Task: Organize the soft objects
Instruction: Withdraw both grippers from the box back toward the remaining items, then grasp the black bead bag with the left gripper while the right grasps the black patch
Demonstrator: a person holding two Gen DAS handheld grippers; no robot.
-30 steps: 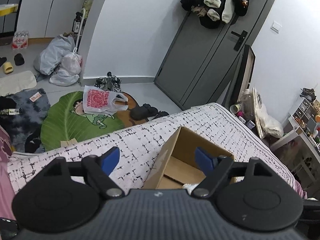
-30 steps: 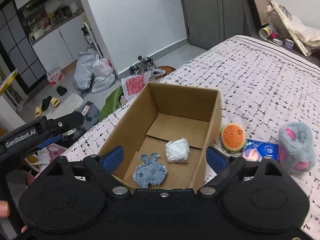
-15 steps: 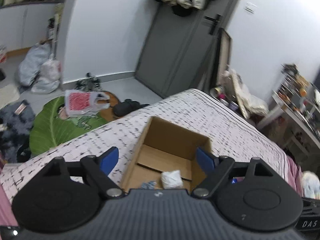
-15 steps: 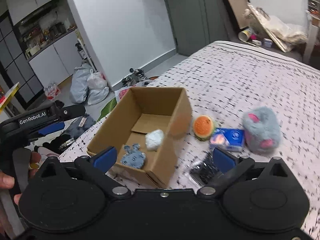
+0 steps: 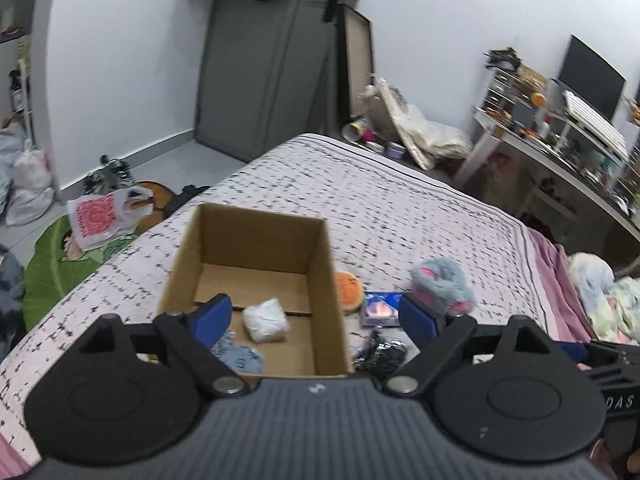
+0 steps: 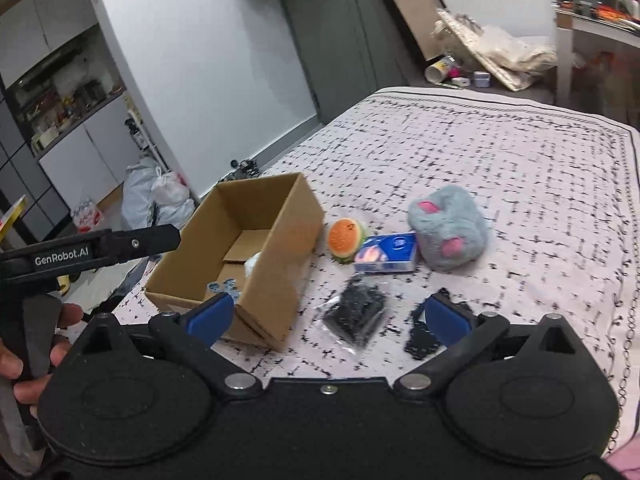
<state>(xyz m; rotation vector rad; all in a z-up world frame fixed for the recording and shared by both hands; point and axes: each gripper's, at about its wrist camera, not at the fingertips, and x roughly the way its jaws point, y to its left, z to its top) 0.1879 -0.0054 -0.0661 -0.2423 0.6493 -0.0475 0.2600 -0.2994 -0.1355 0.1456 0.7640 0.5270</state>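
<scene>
An open cardboard box (image 5: 320, 264) (image 6: 288, 240) stands on the patterned bed. Inside lie a white soft lump (image 5: 266, 320) and a blue-grey plush (image 5: 238, 356). To the box's right sit a burger-shaped toy (image 6: 346, 238) (image 5: 350, 286), a blue packet (image 6: 386, 254) (image 5: 380, 310), a grey furry plush with pink ears (image 6: 448, 232) (image 5: 440, 286) and two black packets (image 6: 356, 314) (image 6: 420, 340). My left gripper (image 5: 316, 318) hovers over the box's near end, its jaws opening with nothing held. My right gripper (image 6: 328, 316) is open and empty above the black packets.
The bedspread (image 6: 520, 168) stretches right and far. Beyond the bed's left edge are a green leaf rug (image 5: 52, 272), a plastic bag (image 5: 100, 216) and rubbish bags (image 6: 156, 196). A cluttered desk (image 5: 560, 148) stands at the right. A hand (image 6: 24, 364) holds the left tool.
Both views have swung right along the bed: the box slid left and the burger toy, blue packet, grey plush and black packets came into sight. The right jaws have spread wider.
</scene>
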